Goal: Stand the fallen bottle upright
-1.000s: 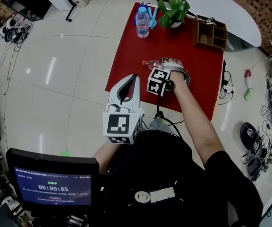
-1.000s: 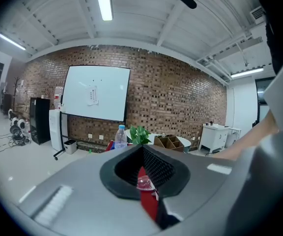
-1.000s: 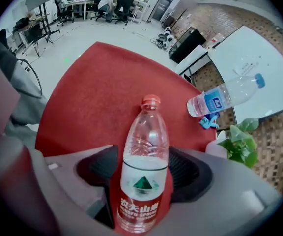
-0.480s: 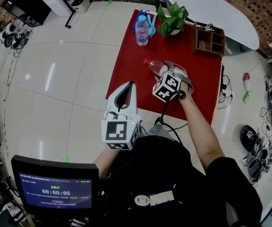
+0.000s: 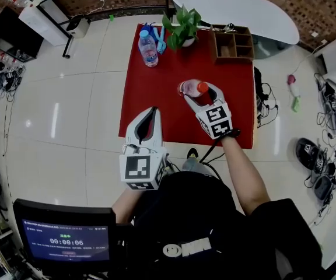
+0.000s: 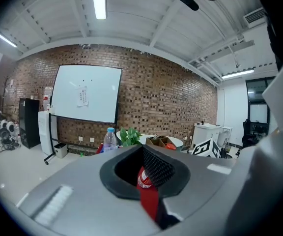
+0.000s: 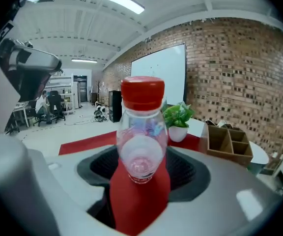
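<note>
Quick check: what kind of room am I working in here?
Probably an office or lab workspace: a whiteboard on a brick wall, desk chairs in the background, and a tiled floor with cables lying about.

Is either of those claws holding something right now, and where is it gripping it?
The right gripper holds the red-capped bottle, fingers closed on its lower body, cap up. The left gripper holds nothing.
</note>
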The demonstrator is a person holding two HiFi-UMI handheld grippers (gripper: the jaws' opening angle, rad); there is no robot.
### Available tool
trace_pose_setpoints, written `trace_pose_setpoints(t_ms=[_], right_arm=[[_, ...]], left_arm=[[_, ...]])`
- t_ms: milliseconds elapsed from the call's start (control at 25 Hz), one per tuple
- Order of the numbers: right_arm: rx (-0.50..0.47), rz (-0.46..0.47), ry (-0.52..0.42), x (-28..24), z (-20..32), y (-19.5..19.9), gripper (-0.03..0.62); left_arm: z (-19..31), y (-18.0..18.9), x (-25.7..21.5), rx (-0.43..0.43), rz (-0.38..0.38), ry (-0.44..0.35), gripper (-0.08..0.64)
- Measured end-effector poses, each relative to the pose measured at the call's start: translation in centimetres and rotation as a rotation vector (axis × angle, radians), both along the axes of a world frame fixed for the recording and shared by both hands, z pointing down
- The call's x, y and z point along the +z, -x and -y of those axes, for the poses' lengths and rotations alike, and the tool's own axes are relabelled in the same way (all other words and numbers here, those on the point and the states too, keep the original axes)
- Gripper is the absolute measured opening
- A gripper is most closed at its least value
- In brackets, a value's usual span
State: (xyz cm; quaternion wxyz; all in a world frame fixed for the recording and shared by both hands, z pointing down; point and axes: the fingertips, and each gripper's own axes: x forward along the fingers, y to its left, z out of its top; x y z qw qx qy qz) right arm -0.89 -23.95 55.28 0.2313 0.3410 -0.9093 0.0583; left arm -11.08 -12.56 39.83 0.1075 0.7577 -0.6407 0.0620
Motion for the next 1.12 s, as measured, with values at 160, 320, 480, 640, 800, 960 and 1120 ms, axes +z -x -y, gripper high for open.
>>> trace_pose_setpoints(t_ms=[160, 320, 480, 640, 800, 960, 1120], right_arm=[[0.0, -0.015, -0.025, -0.4, -0.2, 0.1, 0.305], [0.001, -0.015, -0.028, -0.4, -0.3, 0.0, 0.307], [-0.011, -0.008, -0.03, -0.7, -0.9, -0.1, 0.307], [-0.015, 0.019, -0.014, -1.7, -1.0, -0.1, 0.307], [-0.033, 0.014, -0.02, -2.5, -1.3, -0.1, 0.307], [-0.015, 0.09, -0.059, -5.3, -2.8, -1.5, 0.307], [-0.007, 0.27, -0.086, -11.1, -5.7, -3.4, 0.307]], left_arm=[[0.0, -1.0, 0.1, 0.022, 0.006, 0.002, 0.006], [-0.5, -1.5, -0.1, 0.021, 0.008, -0.004, 0.006], [-1.2, -1.3, -0.1, 0.009, 0.005, -0.007, 0.006], [-1.6, -1.0, -0.5, 0.001, -0.003, -0.011, 0.006], [-1.8, -1.2, -0.7, 0.005, -0.006, -0.015, 0.006], [-2.1, -1.4, -0.9, 0.009, -0.008, -0.024, 0.006], [-2.4, -1.6, -1.4, 0.018, -0.017, -0.031, 0.006]])
